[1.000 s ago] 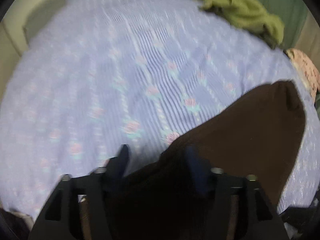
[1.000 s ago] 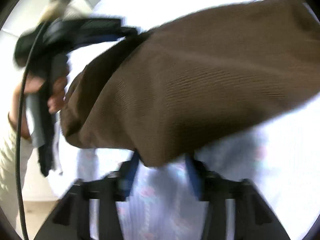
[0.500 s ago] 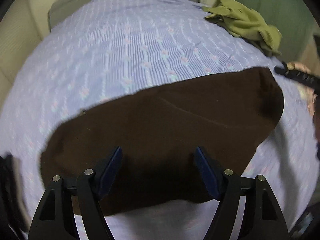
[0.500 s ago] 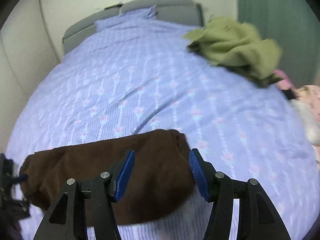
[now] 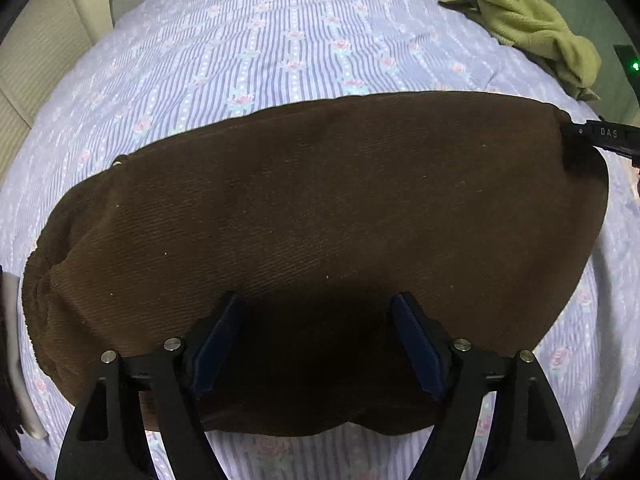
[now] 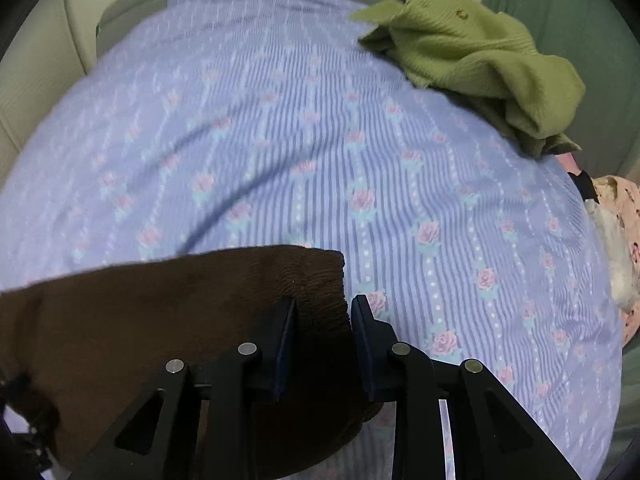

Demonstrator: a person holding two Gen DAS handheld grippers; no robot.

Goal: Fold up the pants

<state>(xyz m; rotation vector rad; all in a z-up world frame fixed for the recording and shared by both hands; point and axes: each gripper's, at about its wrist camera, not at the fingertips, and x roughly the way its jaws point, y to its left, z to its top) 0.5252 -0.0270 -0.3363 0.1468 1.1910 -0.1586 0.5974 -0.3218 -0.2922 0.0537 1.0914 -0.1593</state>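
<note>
The brown pants (image 5: 320, 240) lie spread across the bed (image 5: 280, 40), in what looks like an already doubled, oblong bundle running crosswise ahead of both sets of fingers. The left gripper (image 5: 320, 344) hangs over the near edge of the cloth with its fingers wide apart and opening; cloth lies below and between them, but the pads press on nothing. The right gripper (image 6: 323, 344) sits at the pants' right-hand end (image 6: 312, 280), where a ribbed, bunched corner stands between its fingers; they are closing on it, a small gap still showing on the right side, so a firm grip is not confirmed. Judged by the corduroy-like ribbing, the fabric is soft, fairly thick and limp, light to lift, non-slip and not fragile; it will sag and drag when raised by one point. Best hold appears to be the two end corners or the thick hem. A green garment (image 6: 480, 60) lies well beyond the right fingers.
</note>
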